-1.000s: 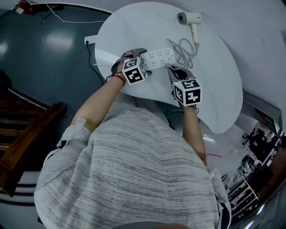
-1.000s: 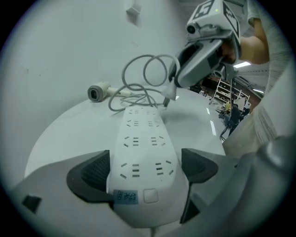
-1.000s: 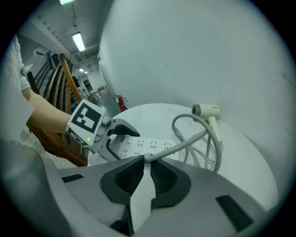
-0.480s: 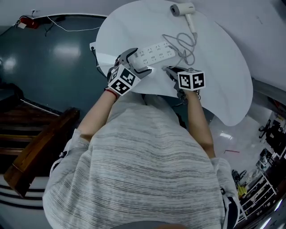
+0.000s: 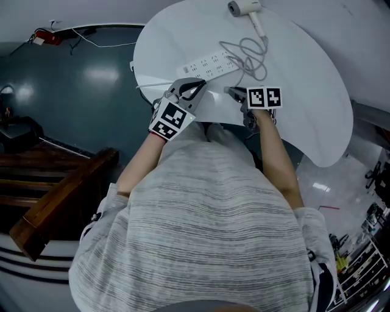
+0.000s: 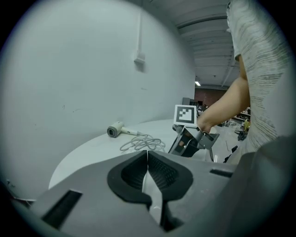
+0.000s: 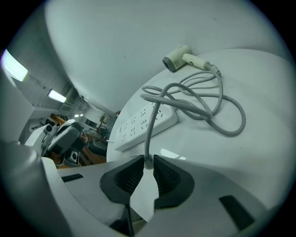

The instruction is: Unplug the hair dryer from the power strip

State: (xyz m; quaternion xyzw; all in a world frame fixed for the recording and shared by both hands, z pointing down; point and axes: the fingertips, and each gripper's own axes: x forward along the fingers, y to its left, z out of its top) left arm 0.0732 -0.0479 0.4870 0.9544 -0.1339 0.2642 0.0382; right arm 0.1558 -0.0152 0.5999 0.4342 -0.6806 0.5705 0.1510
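Your right gripper (image 7: pixel 147 163) is clamped on the plug end of the looped grey cable (image 7: pixel 222 125), held clear of the long white power strip (image 7: pixel 145 122) and over the near edge of the round white table (image 5: pixel 304 103). Plug body hidden between pads. Your left gripper (image 6: pixel 147 159): jaws just closed, nothing between, at near-left edge. White hair dryer (image 5: pixel 244 7) at far edge. Open tabletop right of loops.

White hair dryer (image 5: pixel 242 7) beyond white power strip (image 5: pixel 210 63)

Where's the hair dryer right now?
In the head view, the hair dryer lies at the table's far edge, top centre, just beyond its looped cord; the power strip lies nearer the person.
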